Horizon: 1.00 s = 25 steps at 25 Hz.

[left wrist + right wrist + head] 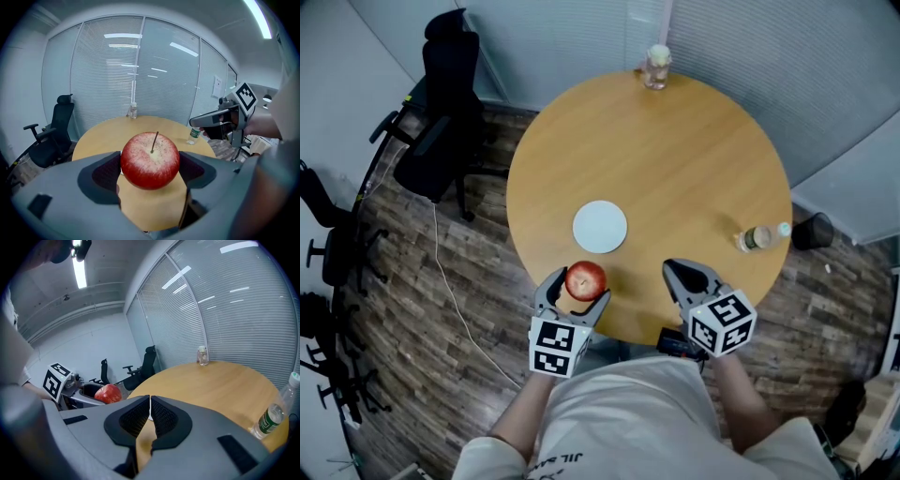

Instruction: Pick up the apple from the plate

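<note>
A red apple (pixel 585 279) with its stem up is held between the jaws of my left gripper (pixel 579 289), above the near edge of the round wooden table (pixel 675 159). In the left gripper view the apple (pixel 150 160) fills the gap between the two dark pads. The white plate (pixel 600 227) lies bare on the table just beyond the apple. My right gripper (pixel 682 276) hovers over the near table edge to the right, jaws closed together with nothing between them. The apple (pixel 108 393) also shows at the left of the right gripper view.
A plastic bottle (pixel 759 236) lies near the table's right edge. A glass jar (pixel 656 67) stands at the far edge. Black office chairs (pixel 441 122) stand on the wood floor to the left. A dark bin (pixel 814 231) sits right of the table.
</note>
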{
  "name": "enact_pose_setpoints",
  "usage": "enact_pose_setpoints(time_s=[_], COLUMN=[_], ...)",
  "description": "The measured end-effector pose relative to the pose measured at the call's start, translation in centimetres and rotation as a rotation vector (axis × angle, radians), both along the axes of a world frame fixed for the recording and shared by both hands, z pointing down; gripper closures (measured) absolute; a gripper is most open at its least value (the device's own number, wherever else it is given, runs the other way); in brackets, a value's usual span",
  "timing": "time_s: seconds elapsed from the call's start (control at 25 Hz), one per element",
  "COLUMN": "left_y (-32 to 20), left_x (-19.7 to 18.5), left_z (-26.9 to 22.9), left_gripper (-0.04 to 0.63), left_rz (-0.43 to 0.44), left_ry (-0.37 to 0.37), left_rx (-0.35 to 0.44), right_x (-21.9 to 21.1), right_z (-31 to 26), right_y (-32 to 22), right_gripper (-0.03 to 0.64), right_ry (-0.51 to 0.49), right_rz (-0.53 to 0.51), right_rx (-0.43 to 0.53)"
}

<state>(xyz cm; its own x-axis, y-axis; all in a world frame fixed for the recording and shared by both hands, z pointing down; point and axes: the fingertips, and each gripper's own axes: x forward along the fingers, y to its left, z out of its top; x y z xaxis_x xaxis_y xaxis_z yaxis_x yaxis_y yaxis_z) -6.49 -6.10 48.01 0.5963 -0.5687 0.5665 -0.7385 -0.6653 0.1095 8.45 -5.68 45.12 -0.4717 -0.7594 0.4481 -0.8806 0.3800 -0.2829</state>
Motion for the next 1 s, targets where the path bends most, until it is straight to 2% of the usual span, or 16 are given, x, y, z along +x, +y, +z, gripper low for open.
enact_pose_setpoints(time_s=[0.36, 0.56, 1.0], left_y=[-0.6, -0.5, -0.8], left_x=[0.1, 0.6, 0.9], left_z=[-2.3, -2.9, -3.1], left_gripper=[0.209, 0.209, 0.209], left_rz=[-0.011, -0.003, -0.004], left_ry=[0.038, 0.052, 0.064], left_rx=[0.029, 0.033, 0.027], right_x=[-0.6, -1.7, -1.5], right_z=[-2.3, -2.2, -2.2], right_y=[-1.2, -0.7, -1.0], right_gripper=[0.584, 0.586, 0.585], right_ry=[0.016, 0.011, 0.012], right_rz=[-0.036, -0.073, -0.072], right_rx=[0.058, 0.058, 0.054])
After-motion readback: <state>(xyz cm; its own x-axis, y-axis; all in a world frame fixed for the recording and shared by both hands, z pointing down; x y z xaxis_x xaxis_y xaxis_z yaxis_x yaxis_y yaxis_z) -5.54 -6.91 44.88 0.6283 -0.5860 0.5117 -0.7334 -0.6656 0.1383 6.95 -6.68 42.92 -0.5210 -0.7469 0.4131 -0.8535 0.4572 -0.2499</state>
